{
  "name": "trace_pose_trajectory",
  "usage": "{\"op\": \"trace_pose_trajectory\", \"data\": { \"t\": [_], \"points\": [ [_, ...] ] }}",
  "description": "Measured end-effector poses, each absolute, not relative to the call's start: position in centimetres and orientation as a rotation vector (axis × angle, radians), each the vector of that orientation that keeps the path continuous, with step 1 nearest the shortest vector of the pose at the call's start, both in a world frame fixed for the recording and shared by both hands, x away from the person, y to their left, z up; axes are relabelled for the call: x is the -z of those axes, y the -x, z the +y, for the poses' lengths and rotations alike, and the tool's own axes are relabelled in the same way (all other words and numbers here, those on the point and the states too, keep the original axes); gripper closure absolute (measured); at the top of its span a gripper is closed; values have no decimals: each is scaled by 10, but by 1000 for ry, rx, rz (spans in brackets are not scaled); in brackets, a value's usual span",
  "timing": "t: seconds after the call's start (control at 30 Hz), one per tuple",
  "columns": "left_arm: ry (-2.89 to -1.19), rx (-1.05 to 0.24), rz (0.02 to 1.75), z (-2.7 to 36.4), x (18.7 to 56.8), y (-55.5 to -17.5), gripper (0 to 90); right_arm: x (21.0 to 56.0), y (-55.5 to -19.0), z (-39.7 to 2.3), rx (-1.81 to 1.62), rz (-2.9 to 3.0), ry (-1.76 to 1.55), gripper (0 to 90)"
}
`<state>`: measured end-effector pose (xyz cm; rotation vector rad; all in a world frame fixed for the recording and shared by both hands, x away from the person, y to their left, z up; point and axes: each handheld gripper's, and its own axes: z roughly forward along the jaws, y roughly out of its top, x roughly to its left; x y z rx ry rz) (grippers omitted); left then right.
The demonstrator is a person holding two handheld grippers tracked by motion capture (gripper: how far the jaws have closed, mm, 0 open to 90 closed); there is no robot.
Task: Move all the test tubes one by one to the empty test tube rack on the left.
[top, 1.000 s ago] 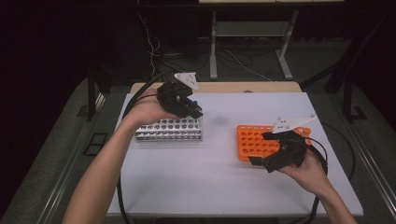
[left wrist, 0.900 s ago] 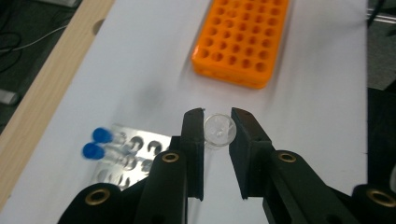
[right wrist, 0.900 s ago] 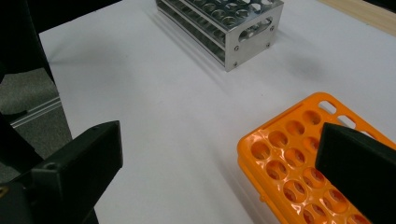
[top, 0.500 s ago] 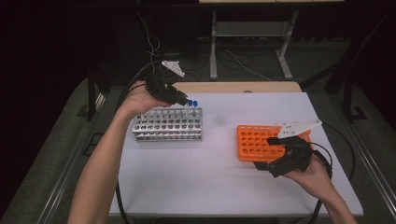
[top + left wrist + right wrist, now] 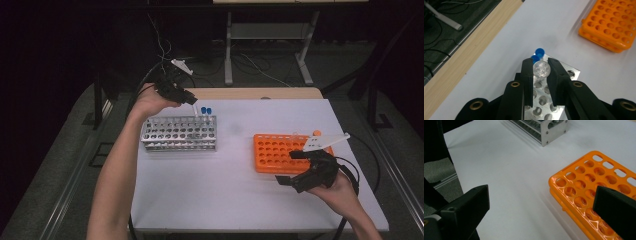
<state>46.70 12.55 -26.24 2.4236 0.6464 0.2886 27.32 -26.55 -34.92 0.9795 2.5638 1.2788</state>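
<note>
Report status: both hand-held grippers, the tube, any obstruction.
Left hand-held gripper shut on clear tube, above metal rack. Right hand-held gripper open, empty, beside orange rack. Nothing between racks.

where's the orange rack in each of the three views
High view: the orange rack lies right of centre, just beyond the right gripper.
Left gripper view: top right corner.
Right gripper view: right half, running to the bottom edge.
Shared landmark: the metal rack.
</note>
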Motion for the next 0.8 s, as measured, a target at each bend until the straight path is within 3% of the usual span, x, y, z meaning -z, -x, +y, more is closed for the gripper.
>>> {"op": "trace_pose_trajectory", "data": {
  "t": [0.8],
  "points": [
    [-2446, -198, 761, 123, 308, -496, 748, 360, -271, -282, -1289, 2537, -1041, 4]
  ]
}}
